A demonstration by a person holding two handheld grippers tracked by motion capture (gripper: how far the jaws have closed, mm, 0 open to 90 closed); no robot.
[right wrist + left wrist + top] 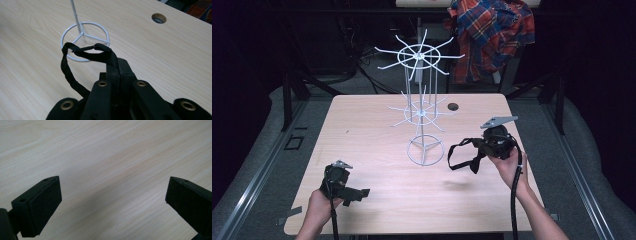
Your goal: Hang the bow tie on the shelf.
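Observation:
A white wire rack (421, 107) with two tiers of spokes stands mid-table on a ring base (85, 41). My right gripper (484, 147) hovers to the right of that base, shut on a black strap (460, 152). The strap (82, 53) loops out from the closed jaws toward the ring and hangs above the wood. My left gripper (362, 192) rests low near the table's front left, held by a hand. In the left gripper view its two black pads (41, 205) stand wide apart over bare wood, with nothing between them.
The light wooden table (377, 125) has a round cable hole (453, 106) behind the rack, also in the right gripper view (159, 18). A plaid shirt (492, 30) hangs over something behind the table. Metal rails run along both sides of the floor.

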